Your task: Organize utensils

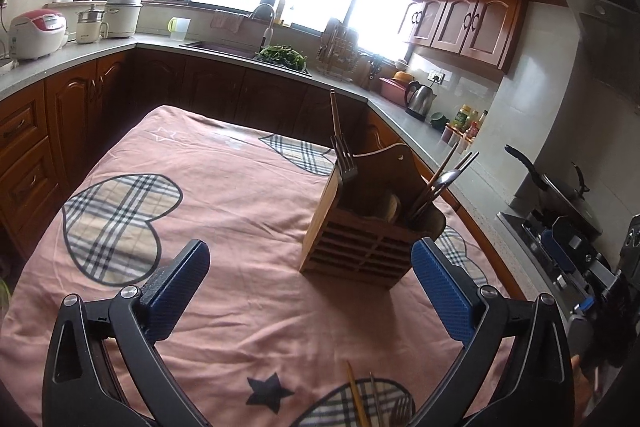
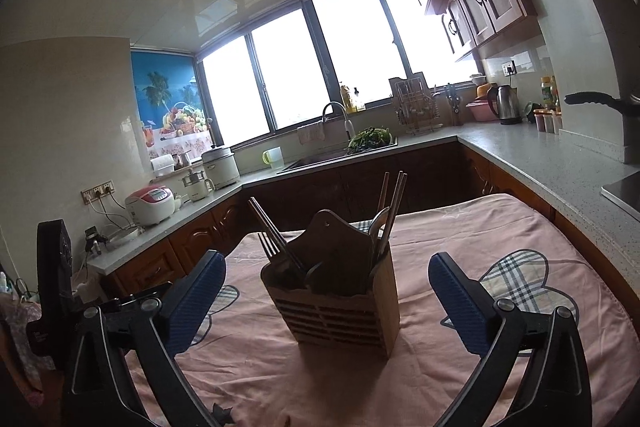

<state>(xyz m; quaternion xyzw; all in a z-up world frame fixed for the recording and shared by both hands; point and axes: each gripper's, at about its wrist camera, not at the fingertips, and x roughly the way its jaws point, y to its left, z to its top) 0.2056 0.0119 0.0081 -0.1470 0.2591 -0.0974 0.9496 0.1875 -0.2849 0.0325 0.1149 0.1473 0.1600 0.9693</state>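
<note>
Both grippers point(image 1: 310, 259) point(image 2: 326, 275) gape empty before the utensil holder point(image 2: 340, 299).

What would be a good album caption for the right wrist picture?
Open right gripper faces a slatted wooden utensil holder with fork, spoon and chopsticks on a pink cloth-covered table.

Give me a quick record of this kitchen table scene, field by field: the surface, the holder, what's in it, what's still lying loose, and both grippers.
surface: pink cloth with plaid hearts, covering the table
holder: wooden utensil holder, upright on the cloth
in holder: fork, chopsticks, spoon
loose: chopsticks and a fork lying on the cloth at the near edge, left wrist view
left gripper: open, nothing between the fingers
right gripper: open, holding nothing; holder stands beyond the fingers
</note>
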